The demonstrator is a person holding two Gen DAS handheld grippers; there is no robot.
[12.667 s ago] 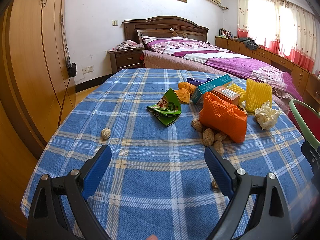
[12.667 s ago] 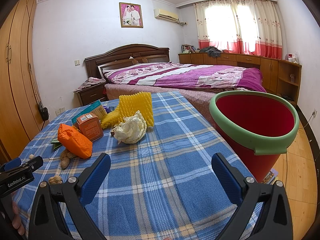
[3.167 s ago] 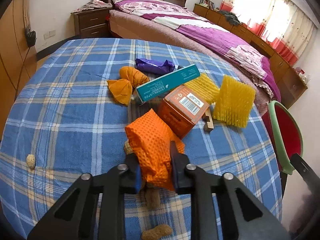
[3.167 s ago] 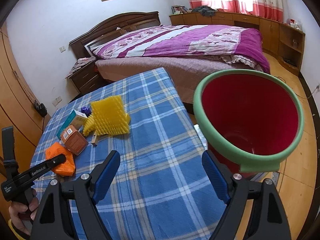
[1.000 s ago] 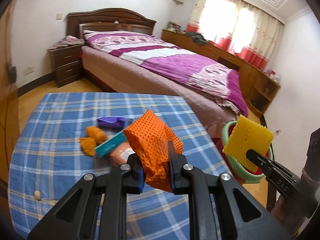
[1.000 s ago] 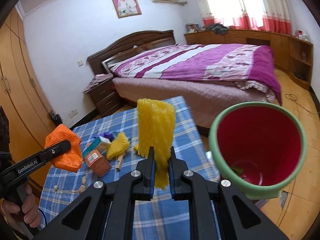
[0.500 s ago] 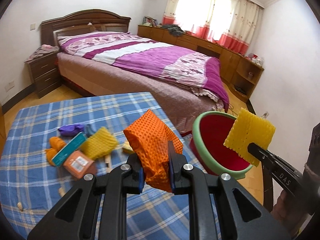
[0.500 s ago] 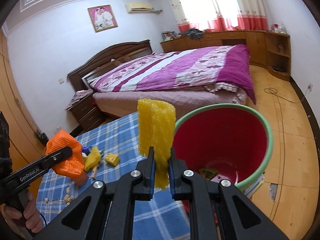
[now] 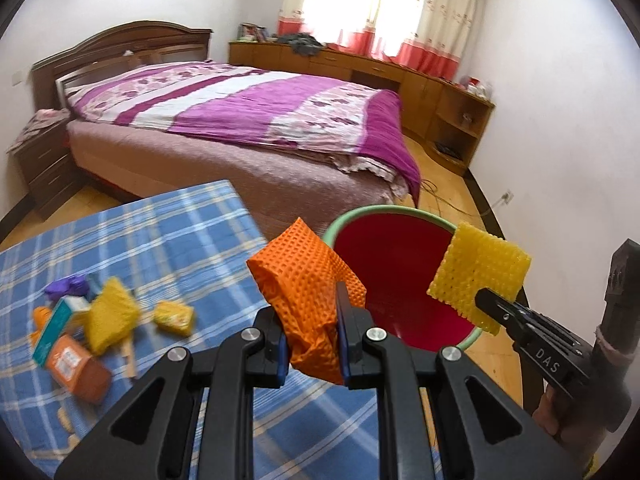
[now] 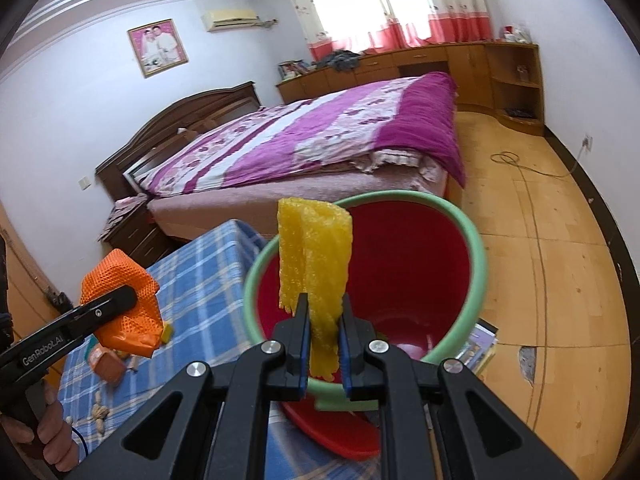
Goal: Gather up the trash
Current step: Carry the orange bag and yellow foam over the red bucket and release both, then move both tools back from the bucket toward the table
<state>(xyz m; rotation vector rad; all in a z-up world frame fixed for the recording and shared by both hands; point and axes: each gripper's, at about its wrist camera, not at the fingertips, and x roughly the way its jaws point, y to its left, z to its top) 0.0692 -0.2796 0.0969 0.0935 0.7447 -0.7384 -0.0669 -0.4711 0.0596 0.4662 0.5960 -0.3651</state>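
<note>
Both hands have swung over from the table toward the bin since half a second ago; the bin mouth now sits right behind both loads. Orange foam net (image 9: 308, 300): waffle-textured, crumpled into a folded wad, clamped between the pads of the left gripper (image 9: 313, 346), held in the air by the table edge, in front of the bin's near rim. Yellow foam net (image 10: 314, 268): ribbed, curled into a loose upright tube, pinched at its lower end by the right gripper (image 10: 324, 342), held in front of the bin opening. Red bin (image 9: 396, 280) with green rim stands on the floor beside the table; some scraps at its bottom, too dim to name. Blue plaid tablecloth (image 9: 160, 240) carries what's left: another yellow net (image 9: 110, 314), small yellow piece (image 9: 175, 317), orange box (image 9: 78, 368), teal box (image 9: 54, 330), purple wrapper (image 9: 66, 287), peanuts near the front edge. Bed (image 9: 248, 120) behind.
</note>
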